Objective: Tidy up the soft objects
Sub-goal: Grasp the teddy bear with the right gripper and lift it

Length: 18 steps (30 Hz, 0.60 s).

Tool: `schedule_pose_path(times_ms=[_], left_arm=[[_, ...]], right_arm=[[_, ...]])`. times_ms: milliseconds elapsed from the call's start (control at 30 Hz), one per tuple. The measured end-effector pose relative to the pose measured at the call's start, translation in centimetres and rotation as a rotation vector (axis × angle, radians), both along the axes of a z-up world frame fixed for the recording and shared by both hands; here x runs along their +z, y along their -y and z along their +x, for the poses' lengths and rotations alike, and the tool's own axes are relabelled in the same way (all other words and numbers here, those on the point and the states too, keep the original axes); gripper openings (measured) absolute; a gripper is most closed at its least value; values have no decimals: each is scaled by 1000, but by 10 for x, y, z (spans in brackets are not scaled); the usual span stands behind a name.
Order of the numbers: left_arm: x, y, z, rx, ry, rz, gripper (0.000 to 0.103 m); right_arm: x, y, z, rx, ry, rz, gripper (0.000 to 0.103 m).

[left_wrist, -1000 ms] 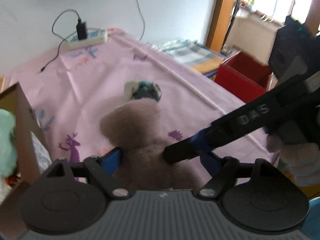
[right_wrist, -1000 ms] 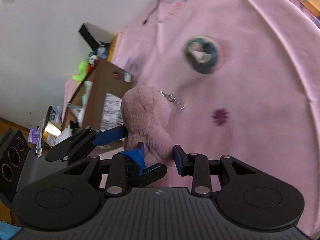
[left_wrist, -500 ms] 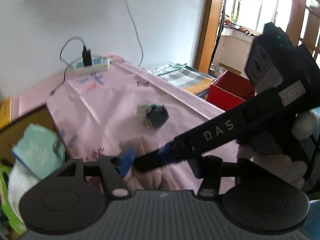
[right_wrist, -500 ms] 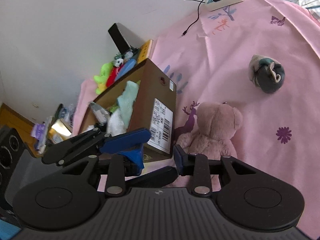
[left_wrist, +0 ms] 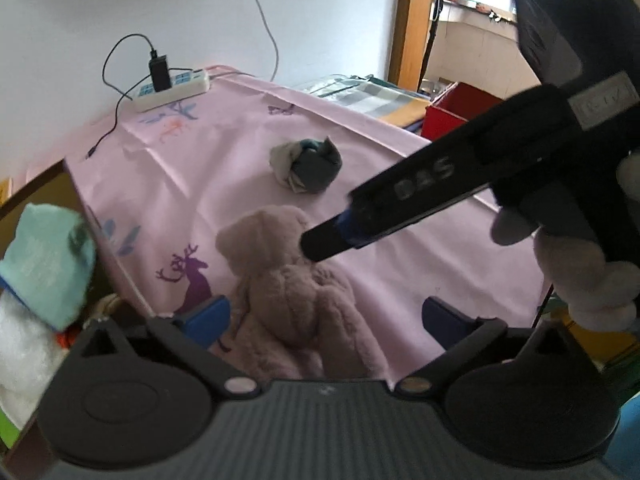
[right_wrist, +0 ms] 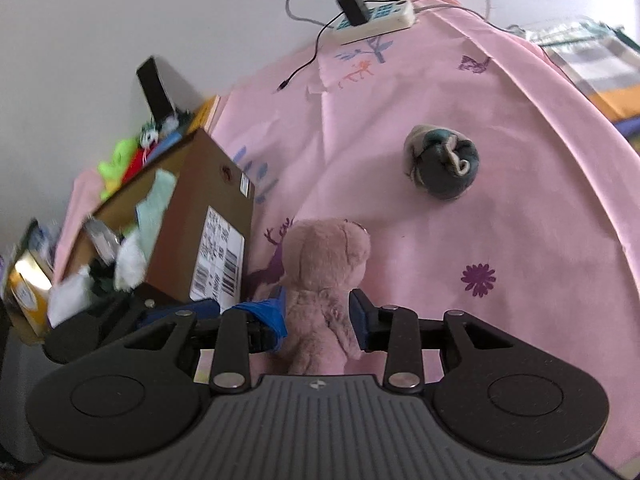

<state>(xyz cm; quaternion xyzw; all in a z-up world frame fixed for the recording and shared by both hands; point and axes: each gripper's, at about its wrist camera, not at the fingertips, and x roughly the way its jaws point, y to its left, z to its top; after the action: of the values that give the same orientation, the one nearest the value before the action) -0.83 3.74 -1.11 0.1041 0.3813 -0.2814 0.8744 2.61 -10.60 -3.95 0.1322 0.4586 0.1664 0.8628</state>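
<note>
A pink teddy bear [left_wrist: 288,280] sits on the pink cloth [left_wrist: 224,168] next to a brown cardboard box [right_wrist: 212,216]. My left gripper [left_wrist: 324,316] straddles the bear with its jaws opening wide, and neither pad touches it. My right gripper [right_wrist: 318,314] has the bear's body between its blue pads, which still press on it as the jaws start opening. In the left wrist view the right gripper [left_wrist: 320,244] reaches in from the right over the bear's back. A rolled grey-green sock ball [left_wrist: 306,166] [right_wrist: 442,168] lies farther back on the cloth.
The box holds a mint cloth [left_wrist: 48,256] and white fluffy things. A power strip [right_wrist: 376,20] with a plugged charger lies at the far edge by the wall. A red bin [left_wrist: 460,108] and checked fabric [left_wrist: 372,94] sit beyond the cloth's right edge. A gloved hand [left_wrist: 580,272] holds the right gripper.
The left gripper's jaws let go of the bear and spread wide. The bear was carried toward the box and now sits beside it. The right view swung up toward the wall.
</note>
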Motion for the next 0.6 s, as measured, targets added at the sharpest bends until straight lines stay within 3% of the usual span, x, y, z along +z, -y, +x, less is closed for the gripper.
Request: schedule_pose_path(times_ms=[200, 467, 600], left_arm=[[-9, 21, 5, 25, 50, 78, 101], [-25, 44, 24, 138, 17, 155, 101], [-34, 47, 38, 206, -39, 161, 101]], right_arm=[[-10, 1, 11, 44, -17, -34, 19], [-21, 19, 37, 99, -96, 57, 19], [-28, 22, 48, 161, -134, 76, 19]])
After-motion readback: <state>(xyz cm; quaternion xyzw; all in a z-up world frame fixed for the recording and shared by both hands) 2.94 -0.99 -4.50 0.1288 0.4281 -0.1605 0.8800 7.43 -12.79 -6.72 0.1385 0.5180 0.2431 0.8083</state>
